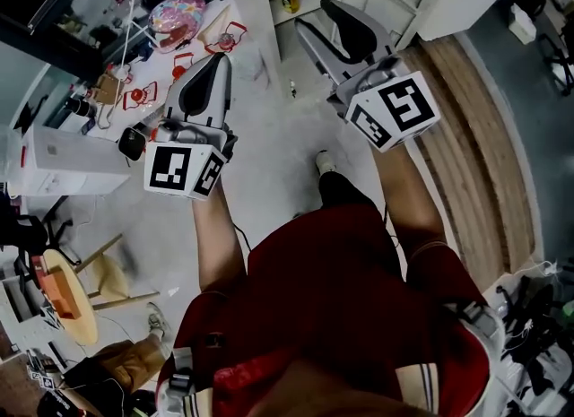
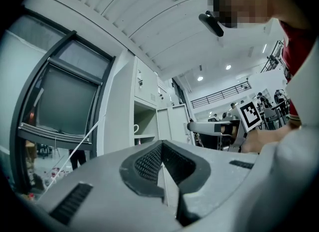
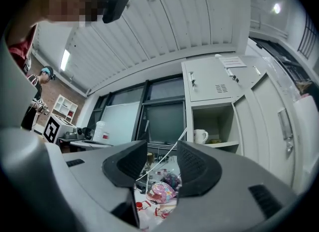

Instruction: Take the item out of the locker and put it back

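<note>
Both tongs are empty: the right gripper has its jaws standing well apart with only background clutter showing through the gap, while the left gripper has its pads drawn together at the tips on nothing. The task's thing, a white mug, stands upright on the shelf of the open compartment of the locker, whose door is swung out to the right. From the right gripper's jaws the mug lies ahead and off to the right, a little above the line of the pads and well apart from them. Its long axis is vertical, and its handle points to the left, toward the side from which the gripper would come. A small yellowish thing sits just beside it on the shelf. In the left gripper view only an edge of the mug peeks past the locker's side wall. In the head view that gripper hangs over by the littered table, so the right hand looks the nearer and better aimed. The reach would call for a swing to the right before the jaws can straddle the mug.
</note>
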`<act>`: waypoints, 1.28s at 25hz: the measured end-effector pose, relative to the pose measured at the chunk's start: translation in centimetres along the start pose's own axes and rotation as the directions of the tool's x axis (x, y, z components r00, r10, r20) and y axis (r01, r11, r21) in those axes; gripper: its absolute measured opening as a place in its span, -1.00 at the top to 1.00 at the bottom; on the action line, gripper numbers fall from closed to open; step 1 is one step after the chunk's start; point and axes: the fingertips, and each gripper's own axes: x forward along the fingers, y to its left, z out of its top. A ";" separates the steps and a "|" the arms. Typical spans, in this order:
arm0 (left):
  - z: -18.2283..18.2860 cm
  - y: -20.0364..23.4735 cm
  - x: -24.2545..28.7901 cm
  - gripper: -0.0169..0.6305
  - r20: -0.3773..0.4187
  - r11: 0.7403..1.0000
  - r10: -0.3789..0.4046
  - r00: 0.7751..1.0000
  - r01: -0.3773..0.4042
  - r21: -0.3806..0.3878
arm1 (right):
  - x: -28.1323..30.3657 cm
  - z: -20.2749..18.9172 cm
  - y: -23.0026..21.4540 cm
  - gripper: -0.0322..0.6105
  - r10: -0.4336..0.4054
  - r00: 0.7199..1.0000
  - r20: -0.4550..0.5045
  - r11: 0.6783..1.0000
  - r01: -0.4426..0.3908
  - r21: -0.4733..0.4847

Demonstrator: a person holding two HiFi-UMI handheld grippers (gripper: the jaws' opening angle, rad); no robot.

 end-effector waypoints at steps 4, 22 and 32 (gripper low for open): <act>0.0 1.9 4.0 0.93 0.003 1.000 0.029 1.000 -0.029 0.010 | 2.6 -0.2 -4.1 0.39 0.022 0.999 0.032 1.000 -0.022 0.006; -2.2 7.8 19.0 0.93 0.000 0.987 0.160 0.987 -0.160 0.024 | 13.3 -2.7 -19.3 0.39 0.127 0.991 0.049 0.991 -0.129 0.022; -2.6 10.0 22.2 0.93 -0.013 0.982 0.187 0.982 -0.186 0.037 | 19.2 -3.5 -22.4 0.39 0.166 0.986 0.011 0.986 -0.167 0.025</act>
